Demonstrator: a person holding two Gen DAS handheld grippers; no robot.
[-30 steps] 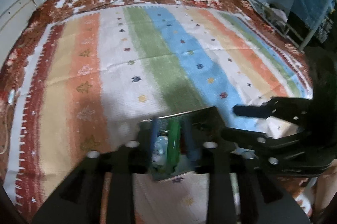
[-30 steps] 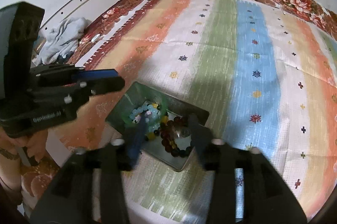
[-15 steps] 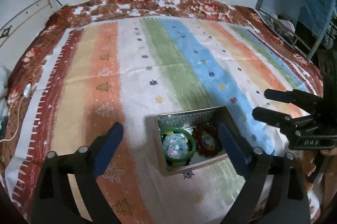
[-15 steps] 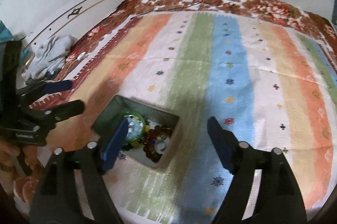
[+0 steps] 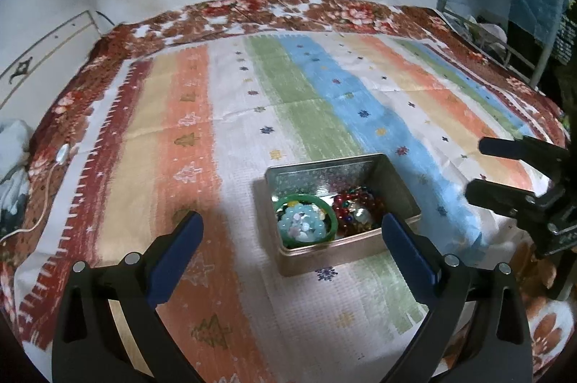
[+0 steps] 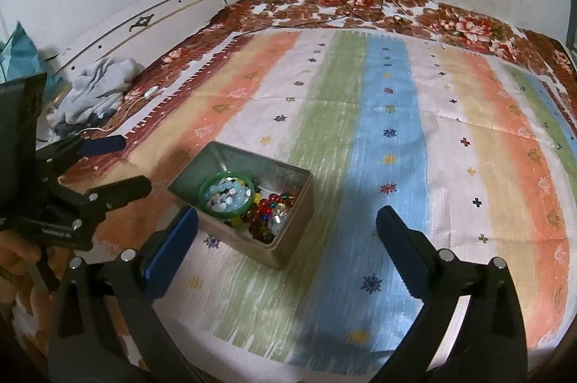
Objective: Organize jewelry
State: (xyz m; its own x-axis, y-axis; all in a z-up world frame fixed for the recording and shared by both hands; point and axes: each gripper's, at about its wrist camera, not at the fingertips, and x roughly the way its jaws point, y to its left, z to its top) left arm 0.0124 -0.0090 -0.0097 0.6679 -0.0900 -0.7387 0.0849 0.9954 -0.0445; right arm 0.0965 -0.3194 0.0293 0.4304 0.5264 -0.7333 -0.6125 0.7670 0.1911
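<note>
A rectangular metal tin [image 5: 400, 188] [image 6: 295, 210] sits on the striped cloth. Inside lie a green bangle [image 5: 326, 211] [image 6: 223, 175] around a pale blue bead bracelet [image 5: 301, 226] [image 6: 227, 195], and red and dark bead bracelets [image 5: 357, 206] [image 6: 268, 211]. My left gripper [image 5: 292, 247] is open and empty, held back above and in front of the tin. My right gripper [image 6: 286, 244] is open and empty, to the right of the tin. Each gripper shows in the other's view, the right one [image 5: 505, 174] and the left one [image 6: 108, 166].
The striped cloth [image 5: 324, 116] [image 6: 396, 116] covers a bed with a floral blanket [image 6: 432, 11] at the far edge. A grey heap of clothes [image 6: 97, 87] and a white cable [image 5: 39, 202] lie at the left. A metal rack [image 5: 505, 51] stands at the far right.
Both grippers have pulled up and back from the tin and opened wide. The jewelry stays in the tin.
</note>
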